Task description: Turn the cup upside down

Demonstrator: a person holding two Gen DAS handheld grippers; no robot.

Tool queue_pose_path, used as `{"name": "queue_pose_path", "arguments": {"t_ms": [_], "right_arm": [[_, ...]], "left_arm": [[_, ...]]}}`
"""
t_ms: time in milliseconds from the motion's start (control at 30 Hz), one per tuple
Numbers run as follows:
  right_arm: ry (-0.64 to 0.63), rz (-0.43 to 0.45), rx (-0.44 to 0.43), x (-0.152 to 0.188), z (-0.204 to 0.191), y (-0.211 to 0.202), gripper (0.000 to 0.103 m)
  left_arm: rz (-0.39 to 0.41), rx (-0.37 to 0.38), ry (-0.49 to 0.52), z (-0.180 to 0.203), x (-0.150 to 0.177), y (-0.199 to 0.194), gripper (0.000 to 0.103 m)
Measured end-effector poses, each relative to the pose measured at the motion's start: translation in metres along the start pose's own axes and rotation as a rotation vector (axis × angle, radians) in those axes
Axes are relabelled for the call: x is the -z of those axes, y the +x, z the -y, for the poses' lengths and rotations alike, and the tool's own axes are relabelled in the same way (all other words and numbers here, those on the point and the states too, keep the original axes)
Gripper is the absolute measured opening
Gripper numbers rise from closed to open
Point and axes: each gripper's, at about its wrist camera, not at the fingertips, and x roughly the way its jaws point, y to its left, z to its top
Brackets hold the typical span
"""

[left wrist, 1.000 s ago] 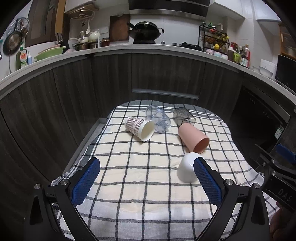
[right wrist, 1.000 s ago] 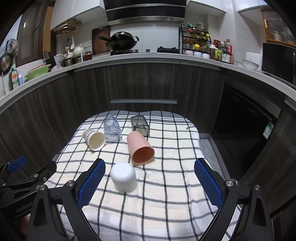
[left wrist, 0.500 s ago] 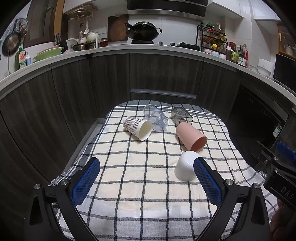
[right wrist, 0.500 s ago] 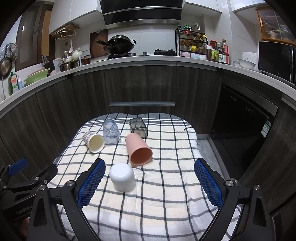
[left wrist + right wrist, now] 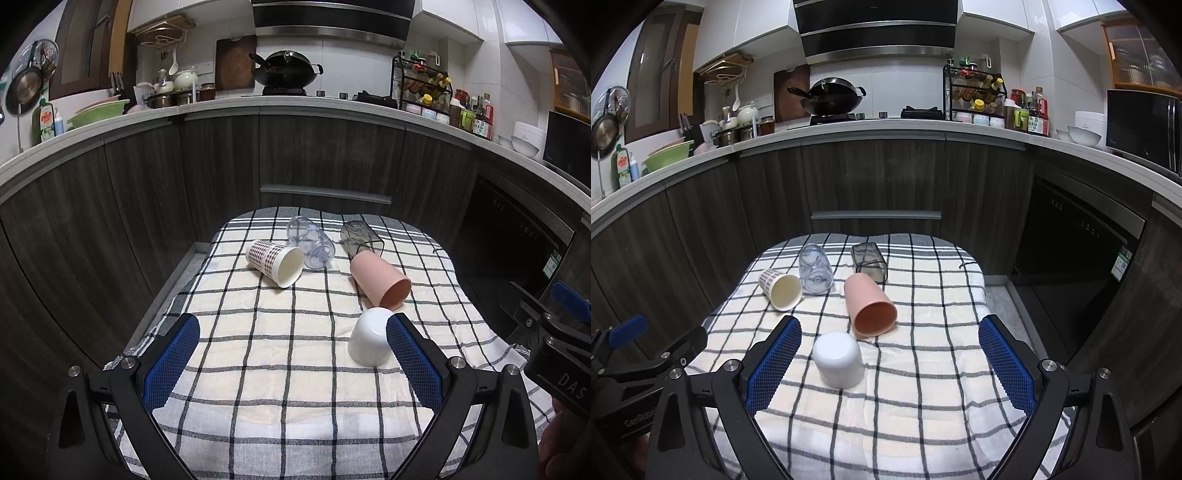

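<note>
White cup [image 5: 837, 360] stands inverted on the checked cloth [image 5: 923, 387], near centre. Pink cup [image 5: 870, 307] lies just beyond it. Left gripper [image 5: 293, 363] and right gripper [image 5: 889, 363] wide, empty.

Open checked cloth [image 5: 280, 376] is being left free across the near half of the bench. Passage on the right is being blocked by the white cup [image 5: 837, 359] and pink cup [image 5: 870, 305]; the far strip is being crowded by the paper cup [image 5: 275, 261], clear cup [image 5: 312, 243] and dark glass [image 5: 360, 238].
</note>
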Motion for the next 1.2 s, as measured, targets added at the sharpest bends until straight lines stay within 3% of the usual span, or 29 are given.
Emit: {"name": "queue_pose_path", "arguments": {"t_ms": [1200], "right_arm": [[-0.001,0.001,-0.001,0.0005,0.0003,0.0010,0.097]], "left_arm": [[-0.012,-0.002,-0.005,-0.0007,0.0046,0.0040,0.103]]}}
